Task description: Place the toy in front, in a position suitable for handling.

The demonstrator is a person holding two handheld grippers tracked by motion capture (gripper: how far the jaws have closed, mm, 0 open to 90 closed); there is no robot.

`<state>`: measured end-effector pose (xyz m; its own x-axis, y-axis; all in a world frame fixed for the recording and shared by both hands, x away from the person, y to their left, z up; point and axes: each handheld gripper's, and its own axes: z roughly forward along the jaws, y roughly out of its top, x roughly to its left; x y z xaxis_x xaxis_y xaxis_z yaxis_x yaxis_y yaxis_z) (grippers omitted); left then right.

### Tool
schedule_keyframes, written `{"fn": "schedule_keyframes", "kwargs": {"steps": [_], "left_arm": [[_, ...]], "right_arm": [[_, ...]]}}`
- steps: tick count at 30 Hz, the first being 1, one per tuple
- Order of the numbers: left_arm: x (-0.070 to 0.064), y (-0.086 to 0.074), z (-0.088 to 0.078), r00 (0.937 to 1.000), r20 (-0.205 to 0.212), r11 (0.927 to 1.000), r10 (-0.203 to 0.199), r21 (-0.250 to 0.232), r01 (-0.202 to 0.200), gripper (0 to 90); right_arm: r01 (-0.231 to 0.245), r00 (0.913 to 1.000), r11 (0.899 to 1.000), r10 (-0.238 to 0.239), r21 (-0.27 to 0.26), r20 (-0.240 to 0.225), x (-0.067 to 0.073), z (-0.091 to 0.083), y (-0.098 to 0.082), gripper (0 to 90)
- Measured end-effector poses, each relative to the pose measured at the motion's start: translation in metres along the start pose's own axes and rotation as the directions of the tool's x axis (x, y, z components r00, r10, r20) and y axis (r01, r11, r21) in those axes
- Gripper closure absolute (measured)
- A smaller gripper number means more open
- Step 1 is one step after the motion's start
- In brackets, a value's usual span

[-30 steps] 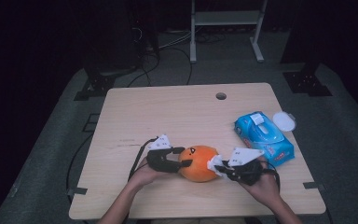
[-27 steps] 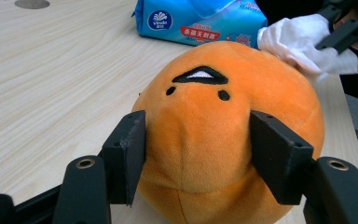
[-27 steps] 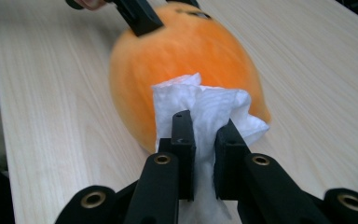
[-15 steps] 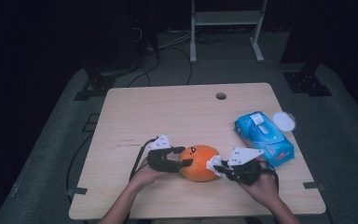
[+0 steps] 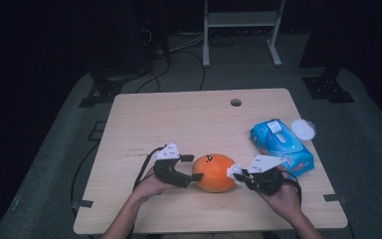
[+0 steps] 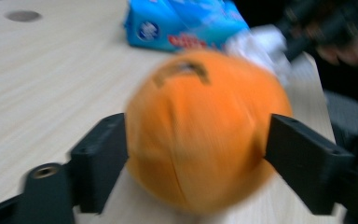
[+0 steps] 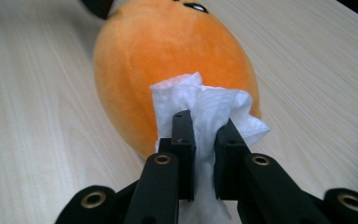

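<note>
The orange plush toy (image 5: 215, 172) lies on the light wooden table (image 5: 179, 119), near its front edge and between the two hands. The left hand-held gripper (image 5: 193, 168) is at the toy's left end; its jaws have just been opening, and in the left gripper view they stand spread to either side of the toy (image 6: 205, 130), one at each flank. That view is blurred, so contact at the pads cannot be told for certain; the grip reads as loosened rather than pressing. The right hand-held gripper (image 5: 238, 174) is at the toy's right end. In the right gripper view its jaws are pressed together on a crumpled white tissue (image 7: 205, 112), and the tissue lies against the orange fabric of the toy (image 7: 168, 60). A small dark mark shows on the toy's top side in the high view. A blue pack of wipes (image 5: 280, 145) lies on the table to the right of the toy, close behind the right hand (image 5: 283, 196), apart from the toy. A white round lid (image 5: 303, 129) sits just beside the pack at its far right corner. A round hole (image 5: 236, 102) is set in the table near its far edge.
</note>
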<state>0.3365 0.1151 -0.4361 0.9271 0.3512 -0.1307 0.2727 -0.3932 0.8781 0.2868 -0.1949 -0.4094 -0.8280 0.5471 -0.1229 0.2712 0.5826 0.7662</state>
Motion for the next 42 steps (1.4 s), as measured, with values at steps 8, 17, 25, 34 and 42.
{"fn": "schedule_keyframes", "kwargs": {"steps": [8,17,25,34,42], "left_arm": [[-0.007,0.004,0.010,0.9995,-0.025,0.9998,0.018,0.000,-0.018,35.0],[-0.005,0.001,0.009,0.9996,-0.026,0.9999,-0.012,-0.007,0.012,30.5],[-0.016,0.008,0.014,0.9996,-0.013,0.9996,0.025,-0.011,-0.025,24.2],[-0.033,0.014,0.020,0.9897,-0.016,0.9898,0.142,-0.004,-0.142,31.9],[-0.025,0.010,0.025,0.9993,-0.038,0.9997,0.005,-0.023,-0.006,23.6]], "right_arm": [[0.041,0.9987,0.998,-0.042,-0.052,-0.028,0.018,0.005,0.018,80.3],[0.006,0.9996,0.999,-0.007,-0.042,-0.027,0.007,0.000,0.011,80.3],[0.029,0.9977,0.998,-0.033,-0.061,-0.060,0.020,0.006,0.023,80.3],[0.060,0.9970,0.995,-0.064,-0.073,-0.044,0.027,0.003,0.031,80.3],[0.033,0.9995,0.998,-0.033,-0.044,-0.002,0.015,-0.001,0.021,80.2]]}}
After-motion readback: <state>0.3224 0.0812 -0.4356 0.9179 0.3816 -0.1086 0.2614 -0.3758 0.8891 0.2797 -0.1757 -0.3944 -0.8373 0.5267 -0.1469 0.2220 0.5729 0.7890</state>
